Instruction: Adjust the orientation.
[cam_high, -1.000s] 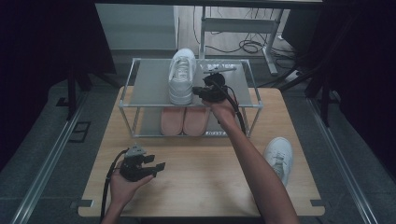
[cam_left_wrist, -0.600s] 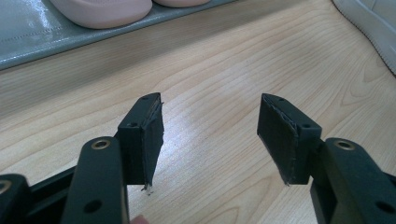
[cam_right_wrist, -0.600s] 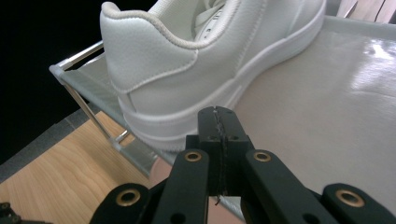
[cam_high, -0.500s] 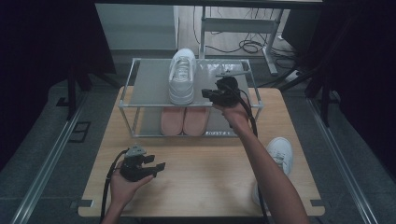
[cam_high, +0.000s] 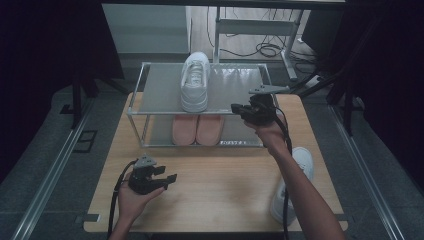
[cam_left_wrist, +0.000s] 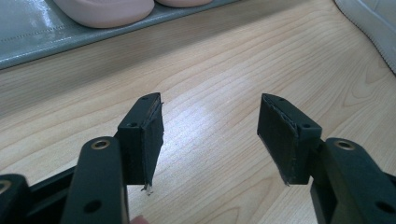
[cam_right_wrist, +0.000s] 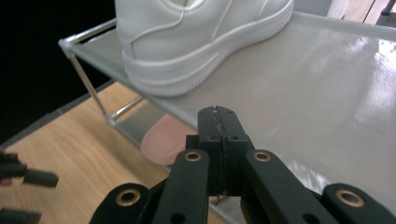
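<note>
1. Two claws are in your hands. Your right claw (cam_high: 239, 108) is shut tight with nothing in it. You can see its two black jaws pressed together in the right gripper view.
2. Your right claw is up over the right side of the rack's (cam_high: 165, 90) top shelf, just beside the white shoe (cam_high: 195, 82).
3. That white shoe stands on the top shelf, near the middle. Its heel is toward you. Your right claw is not touching it.
4. Two pink shoes (cam_high: 196, 129) sit side by side on the bottom shelf, right under the white shoe.
5. One more white shoe (cam_high: 292, 182) lies on the table (cam_high: 225, 185) at the right, partly hidden by your right arm.
6. Your left claw (cam_high: 169, 178) is open and holds nothing. Its jaws stand wide apart in the left gripper view, with bare wood between them.
7. Your left claw rests low over the near left part of the table, well apart from the rack.
</note>
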